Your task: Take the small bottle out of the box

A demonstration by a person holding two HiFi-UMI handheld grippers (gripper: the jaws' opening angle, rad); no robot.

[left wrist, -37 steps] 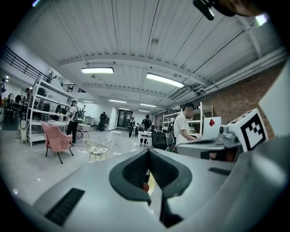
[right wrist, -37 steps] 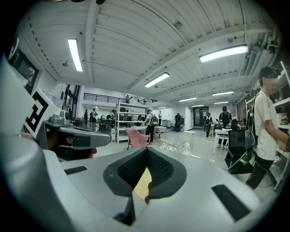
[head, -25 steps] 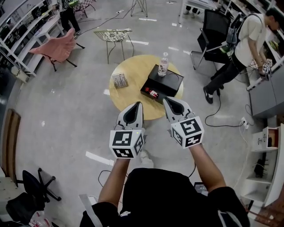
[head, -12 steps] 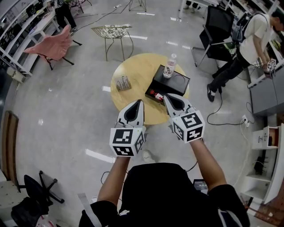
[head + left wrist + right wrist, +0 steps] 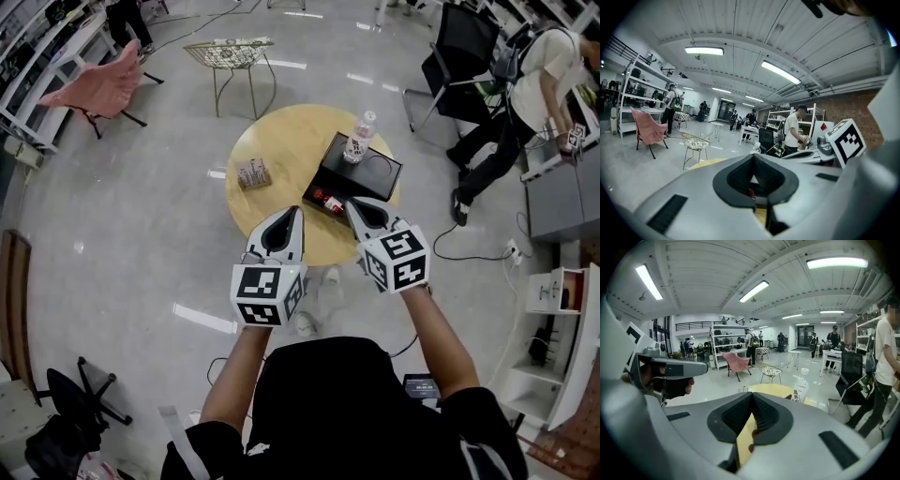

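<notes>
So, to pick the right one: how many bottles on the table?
2: a clear water bottle standing on the black box, a small red bottle lying at its near end.

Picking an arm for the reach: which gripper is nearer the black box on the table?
Right. The right gripper hovers with its tips at the black box's near edge; the left gripper hovers left of it, over the round table's near rim.

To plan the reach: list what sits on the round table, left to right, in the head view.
small packet → small red bottle → clear water bottle. The black box spans the last two, so it is left out.
</notes>
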